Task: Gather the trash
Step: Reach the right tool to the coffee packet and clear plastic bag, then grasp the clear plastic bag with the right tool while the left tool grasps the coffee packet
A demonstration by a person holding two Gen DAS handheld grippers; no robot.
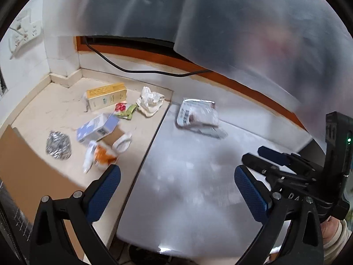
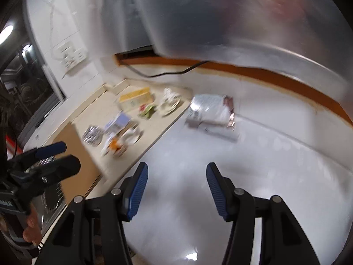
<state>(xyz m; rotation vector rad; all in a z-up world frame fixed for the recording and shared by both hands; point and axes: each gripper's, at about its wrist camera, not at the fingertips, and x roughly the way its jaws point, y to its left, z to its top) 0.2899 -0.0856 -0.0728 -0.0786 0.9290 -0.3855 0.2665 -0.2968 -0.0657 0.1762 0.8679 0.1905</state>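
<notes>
- Risk: a translucent plastic sheet or bag [image 1: 231, 22] hangs across the top of both views. It blocks the back of the counter and could snag a finger on the way in.
- Risk: both frames are motion-blurred, so exact item edges are hard to read; a grab made without settling would likely land beside the target.
- Risk: the trash on the beige stone counter [image 1: 44, 110] is crowded. Closing on one piece could drag or knock its neighbours, maybe off the front edge.
- Trash there: yellow-and-white carton [image 1: 107, 96], crumpled white tissue [image 1: 150, 101], small red-and-green sachet [image 1: 124, 110], blue-and-white box [image 1: 97, 128], crumpled silver foil ball [image 1: 58, 145], orange-and-white wrapper [image 1: 101, 156], white cup-like piece [image 1: 122, 144].
- One more item sits apart on the glossy white surface [image 1: 187, 198]: a silver-and-white foil pouch [image 1: 196, 114] resting on a flat white packet. Thin foil is likely to slip or crush.
- Left gripper [image 1: 177, 190]: jaws spread wide, nothing between the blue pads, pitched down over the seam between counter and white surface, short of all items.
- Right gripper [image 2: 176, 191]: jaws apart, empty, pitched down over the white surface, foil pouch ahead of it but well apart.
- Both sit side by side, each visible in the other's view. A hand and a pale sleeve show at the handles.
- Nothing collected yet, judging by the layout.
</notes>
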